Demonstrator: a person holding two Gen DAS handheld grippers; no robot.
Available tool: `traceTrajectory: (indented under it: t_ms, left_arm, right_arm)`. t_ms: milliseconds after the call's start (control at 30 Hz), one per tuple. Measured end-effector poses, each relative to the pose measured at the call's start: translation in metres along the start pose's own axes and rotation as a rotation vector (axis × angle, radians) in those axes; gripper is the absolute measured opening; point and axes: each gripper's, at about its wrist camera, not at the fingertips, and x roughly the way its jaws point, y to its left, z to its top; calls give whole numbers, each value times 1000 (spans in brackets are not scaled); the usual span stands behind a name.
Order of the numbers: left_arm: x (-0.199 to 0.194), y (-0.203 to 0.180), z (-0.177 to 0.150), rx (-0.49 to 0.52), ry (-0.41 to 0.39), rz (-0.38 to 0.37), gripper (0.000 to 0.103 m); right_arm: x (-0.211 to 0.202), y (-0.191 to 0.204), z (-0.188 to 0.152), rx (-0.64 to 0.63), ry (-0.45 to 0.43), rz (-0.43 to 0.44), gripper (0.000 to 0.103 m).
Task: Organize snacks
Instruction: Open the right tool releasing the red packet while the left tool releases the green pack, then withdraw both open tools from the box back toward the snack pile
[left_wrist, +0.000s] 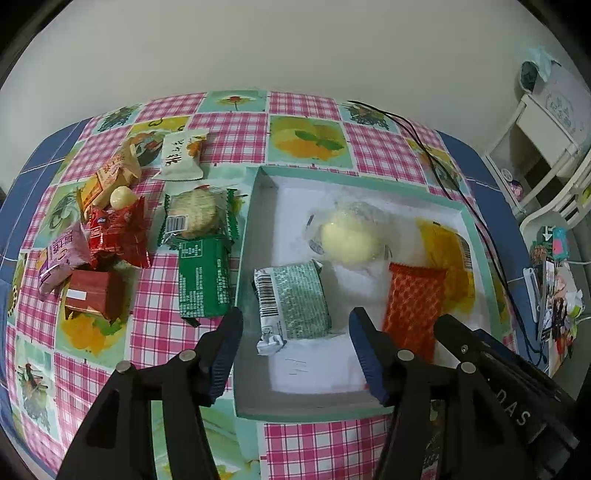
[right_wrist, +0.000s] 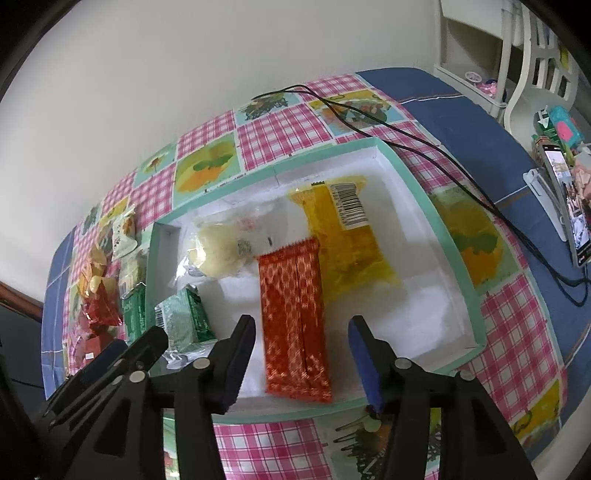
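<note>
A shallow teal-rimmed white box (left_wrist: 255, 229) (right_wrist: 458, 251) holds a pale green packet (left_wrist: 295, 299) (right_wrist: 184, 317), a round yellow bun in clear wrap (left_wrist: 351, 240) (right_wrist: 218, 251), a red-orange packet (left_wrist: 412, 306) (right_wrist: 295, 317) and a yellow packet (left_wrist: 450, 254) (right_wrist: 351, 236). My left gripper (left_wrist: 295, 332) is open and empty above the green packet. My right gripper (right_wrist: 301, 343) is open and empty above the red-orange packet. Loose snacks lie left of the box: a dark green packet (left_wrist: 201, 280), a round cracker pack (left_wrist: 195, 214), a white packet (left_wrist: 183, 155) and a red pile (left_wrist: 114, 232).
A black cable (left_wrist: 443, 177) (right_wrist: 424, 147) runs over the checked tablecloth (left_wrist: 229, 133) behind the box. A phone on a stand (right_wrist: 565, 199) and small items sit at the table's right edge. White furniture (left_wrist: 535, 140) stands beyond.
</note>
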Motion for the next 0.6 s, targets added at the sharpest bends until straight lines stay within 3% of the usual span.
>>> traceTrajectory:
  t_ms: [133, 300, 333, 400, 500, 533, 600]
  left_arm:
    - [-1, 6, 1, -16, 3, 24, 73]
    - [0, 17, 1, -53, 10, 47, 78]
    - [0, 19, 1, -62, 11, 55, 84]
    - [1, 25, 2, -81, 10, 65, 93]
    - [1, 34, 2, -104, -3, 93, 97]
    - [0, 37, 2, -113, -10, 100, 97]
    - [-1, 43, 3, -127, -18, 111, 101]
  right_arm:
    - [0, 2, 0, -9, 1, -7, 59]
    - [4, 0, 0, -1, 18, -13, 62]
    - [5, -1, 0, 0, 23, -13, 64]
    - [6, -1, -1, 2, 27, -10, 71]
    - [9, 0, -2, -6, 27, -11, 91]
    - [9, 1, -3, -12, 27, -17, 102]
    - [9, 3, -4, -25, 21, -34, 103]
